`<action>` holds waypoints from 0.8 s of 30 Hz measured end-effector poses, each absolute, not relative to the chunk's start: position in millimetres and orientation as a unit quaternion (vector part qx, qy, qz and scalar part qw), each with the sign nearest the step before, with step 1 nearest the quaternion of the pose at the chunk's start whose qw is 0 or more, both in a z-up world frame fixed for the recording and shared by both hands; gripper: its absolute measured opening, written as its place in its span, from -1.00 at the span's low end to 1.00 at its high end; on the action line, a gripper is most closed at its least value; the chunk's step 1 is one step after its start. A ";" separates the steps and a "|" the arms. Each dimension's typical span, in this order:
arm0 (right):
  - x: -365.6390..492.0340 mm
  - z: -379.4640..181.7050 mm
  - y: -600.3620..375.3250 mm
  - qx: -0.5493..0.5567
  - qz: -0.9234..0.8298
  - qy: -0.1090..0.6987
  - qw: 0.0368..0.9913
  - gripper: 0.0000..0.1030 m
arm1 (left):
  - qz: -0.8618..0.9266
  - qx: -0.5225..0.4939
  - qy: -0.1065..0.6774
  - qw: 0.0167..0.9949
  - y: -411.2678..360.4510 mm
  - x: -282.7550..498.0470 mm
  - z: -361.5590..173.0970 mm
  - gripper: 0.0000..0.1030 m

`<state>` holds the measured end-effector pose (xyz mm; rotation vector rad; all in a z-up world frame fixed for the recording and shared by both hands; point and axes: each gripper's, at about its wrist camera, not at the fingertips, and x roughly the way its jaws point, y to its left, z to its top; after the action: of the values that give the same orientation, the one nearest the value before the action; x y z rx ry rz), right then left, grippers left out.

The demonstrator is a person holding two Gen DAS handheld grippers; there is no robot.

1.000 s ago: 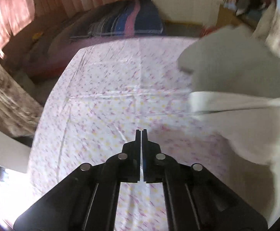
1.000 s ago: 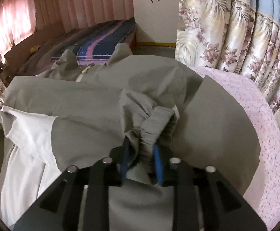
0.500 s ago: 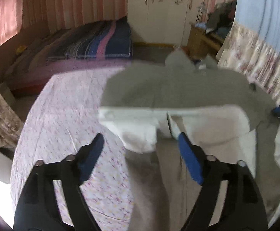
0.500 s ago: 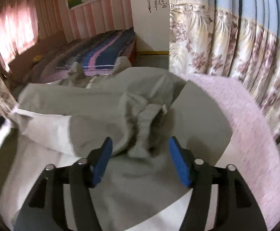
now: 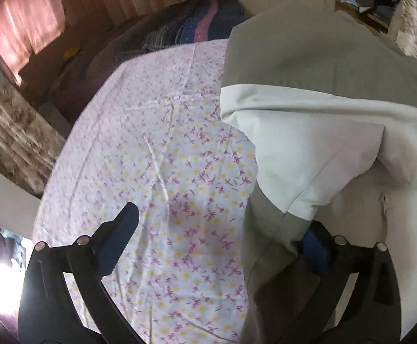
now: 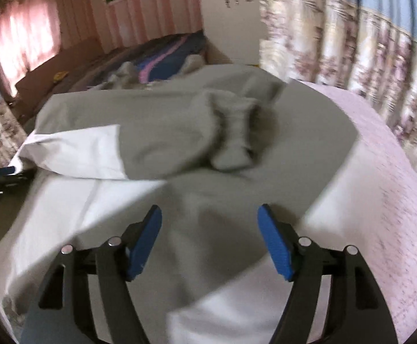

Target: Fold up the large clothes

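A large grey and white jacket (image 5: 323, 109) lies on a floral bedsheet (image 5: 162, 149). In the right wrist view its grey sleeve (image 6: 179, 132) is folded across the body, with the elastic cuff (image 6: 237, 140) lying loose. My left gripper (image 5: 220, 229) is open; its right finger (image 5: 314, 246) is partly under the jacket's left edge and the left finger (image 5: 119, 235) is over bare sheet. My right gripper (image 6: 210, 240) is open and empty above the jacket's lower body, short of the cuff.
A second bed with a striped blanket (image 5: 197, 25) stands beyond the sheet. Floral curtains (image 6: 352, 48) hang on the right. A white wardrobe (image 6: 231, 11) stands at the back. A desk with clutter (image 5: 372, 3) is at far right.
My right gripper let go of the sleeve cuff and drew back, jaws opened wide. My left gripper went from shut to open and moved to the jacket's left edge.
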<state>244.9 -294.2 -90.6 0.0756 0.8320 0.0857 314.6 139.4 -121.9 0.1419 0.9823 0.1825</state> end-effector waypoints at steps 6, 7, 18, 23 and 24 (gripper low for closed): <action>216.6 -80.1 -322.0 0.044 0.031 0.381 0.923 0.36 | 0.071 0.050 0.439 0.895 137.8 272.6 -110.3 0.87; 209.8 -77.8 -324.2 0.043 0.030 0.377 0.925 0.36 | 0.072 0.050 0.431 0.898 136.1 263.1 -105.5 0.88; 132.9 -52.7 -322.8 0.045 0.056 0.335 0.940 0.50 | 0.030 0.019 0.383 0.923 97.6 146.0 -45.7 0.94; 115.6 -57.0 -327.3 0.057 0.062 0.338 0.937 0.50 | -0.031 -0.016 0.404 0.914 52.8 100.8 -62.8 0.94; 112.8 -57.5 -329.3 0.053 0.059 0.338 0.938 0.50 | -0.042 -0.019 0.408 0.912 43.3 95.4 -66.7 0.94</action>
<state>112.8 -329.3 -57.5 0.1093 0.6898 0.1212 95.4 43.3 -66.7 -0.0385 0.8402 -0.0865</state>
